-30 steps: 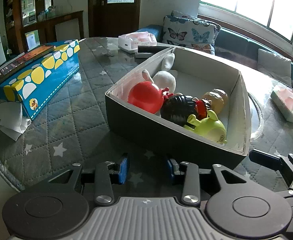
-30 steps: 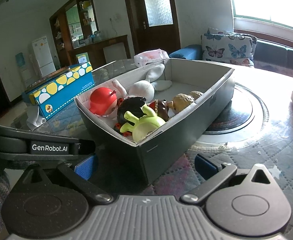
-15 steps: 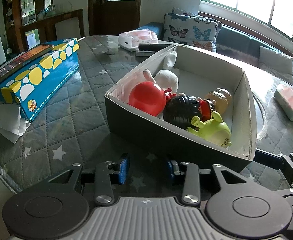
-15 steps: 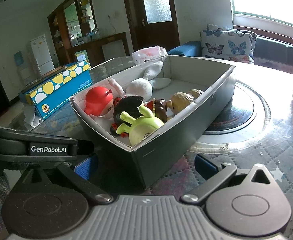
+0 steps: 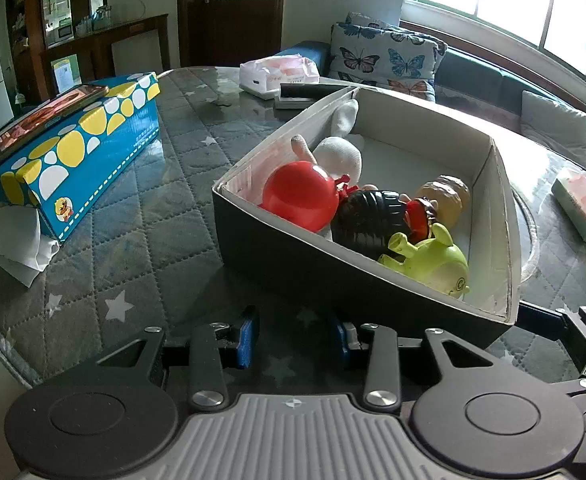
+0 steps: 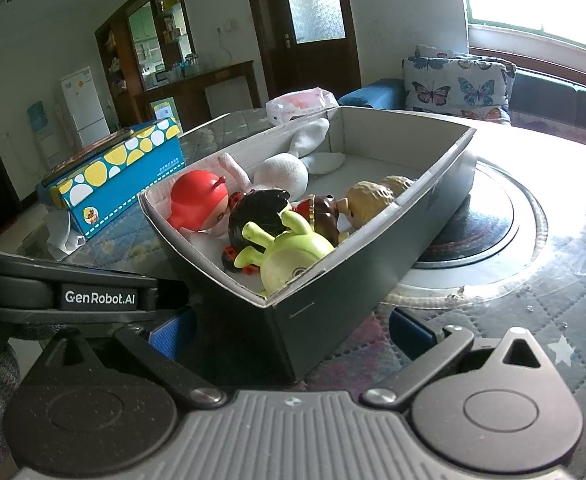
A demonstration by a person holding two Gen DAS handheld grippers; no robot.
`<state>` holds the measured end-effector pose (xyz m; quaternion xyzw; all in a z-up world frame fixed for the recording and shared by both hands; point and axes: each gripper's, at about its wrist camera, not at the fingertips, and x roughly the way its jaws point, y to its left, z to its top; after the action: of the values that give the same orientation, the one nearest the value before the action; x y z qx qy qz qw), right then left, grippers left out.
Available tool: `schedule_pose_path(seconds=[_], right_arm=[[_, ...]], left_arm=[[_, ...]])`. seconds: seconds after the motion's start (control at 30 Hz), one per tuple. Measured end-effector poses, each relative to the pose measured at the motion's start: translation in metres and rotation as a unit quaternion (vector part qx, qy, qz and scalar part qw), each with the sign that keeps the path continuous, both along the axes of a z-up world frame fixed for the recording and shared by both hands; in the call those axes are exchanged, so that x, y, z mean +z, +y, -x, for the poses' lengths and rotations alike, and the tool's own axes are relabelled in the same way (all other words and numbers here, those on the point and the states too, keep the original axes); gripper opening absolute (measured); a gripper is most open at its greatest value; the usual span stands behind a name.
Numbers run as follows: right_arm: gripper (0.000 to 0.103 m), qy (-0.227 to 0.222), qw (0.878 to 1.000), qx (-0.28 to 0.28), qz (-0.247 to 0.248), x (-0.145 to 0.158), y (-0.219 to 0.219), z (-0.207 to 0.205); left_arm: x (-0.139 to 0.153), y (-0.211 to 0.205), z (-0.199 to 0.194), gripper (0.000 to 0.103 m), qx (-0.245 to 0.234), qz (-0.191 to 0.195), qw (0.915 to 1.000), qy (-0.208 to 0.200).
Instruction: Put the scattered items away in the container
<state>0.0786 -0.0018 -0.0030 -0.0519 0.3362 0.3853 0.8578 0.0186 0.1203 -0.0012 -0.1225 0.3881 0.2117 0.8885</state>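
A dark box with a white inside (image 5: pixel 293 248) (image 6: pixel 333 280) stands on the quilted table. In it lie a red round toy (image 5: pixel 301 196) (image 6: pixel 195 200), a black-haired doll (image 5: pixel 367 216) (image 6: pixel 259 210), a green toy (image 5: pixel 433 264) (image 6: pixel 293 252), a tan figure (image 5: pixel 445 196) (image 6: pixel 373 196) and a white plush rabbit (image 5: pixel 339 152) (image 6: pixel 283 170). My left gripper (image 5: pixel 295 338) is open and empty, close before the box's near wall. My right gripper (image 6: pixel 289 328) is open wide and empty, its blue pads either side of the box's near corner.
A blue box with yellow and white spots (image 5: pixel 77 156) (image 6: pixel 117 172), a phone on top, stands at the left beside crumpled tissue (image 5: pixel 17 244). Tissue packs lie behind the box (image 5: pixel 279 74) and at the right (image 5: pixel 583 204). A round glass turntable (image 6: pixel 489 232) sits under the box's far end.
Both views have shifted slightly and now look down more steeply into the box. The toys and the box have not moved. Both grippers stay open.
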Motion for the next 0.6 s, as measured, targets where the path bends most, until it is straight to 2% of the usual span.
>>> schedule_pose_path(seconds=[0.6], right_arm=[[0.103,0.000,1.000,0.002,0.005,-0.0001,0.0028,0.0007]], left_arm=[[-0.0008,0.0014,-0.0017,0.040,0.004,0.002,1.0000,0.003]])
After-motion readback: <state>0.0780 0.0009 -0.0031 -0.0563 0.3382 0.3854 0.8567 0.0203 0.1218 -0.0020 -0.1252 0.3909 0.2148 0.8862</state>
